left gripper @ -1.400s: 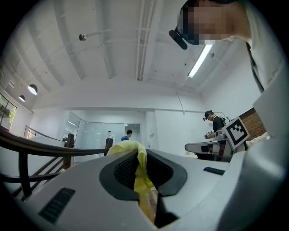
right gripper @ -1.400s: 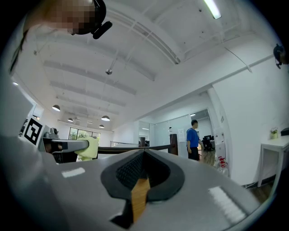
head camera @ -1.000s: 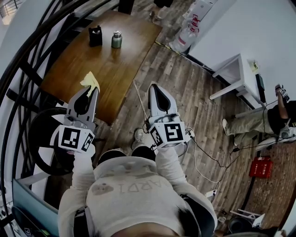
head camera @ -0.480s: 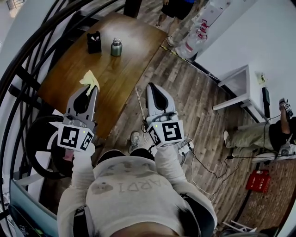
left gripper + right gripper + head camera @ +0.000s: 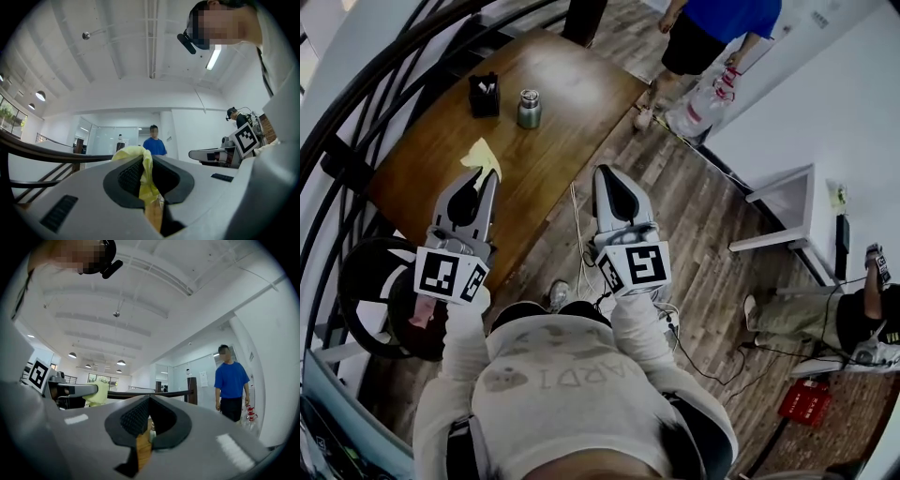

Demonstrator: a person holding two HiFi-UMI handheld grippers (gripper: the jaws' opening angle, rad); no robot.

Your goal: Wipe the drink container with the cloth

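Nearest, the left gripper (image 5: 486,180) is clamped on the yellow cloth (image 5: 480,156). The left gripper view shows the fabric pinched between the ribbed pads, with a loose fold standing up past the tips. Beside it, the right gripper (image 5: 609,178) has its jaws closed tip to tip with nothing between them. Both are held out in front of the wearer's chest, the left over the near edge of the wooden table (image 5: 562,103), the right over the plank floor (image 5: 694,216) just off that edge.

Further ahead of the left gripper, past the cloth and slightly to its right, the drink container (image 5: 529,109) stands upright on the table, well apart from both grippers. The right gripper view catches it as a small shape through the opening behind the closed tips. Just left of it, a little further on, sits a black holder (image 5: 484,95). Beyond the table's far corner stands a person in blue (image 5: 717,23).

Over the last second the table and the drink container have slid lower in the head view, towards the grippers, and the person in blue has come into the picture. The grippers have kept their pose and the cloth has stayed gripped. I judge this to be the approach: the cloth is ready, no wiping has begun, and the free right gripper could steady the drink container once within reach
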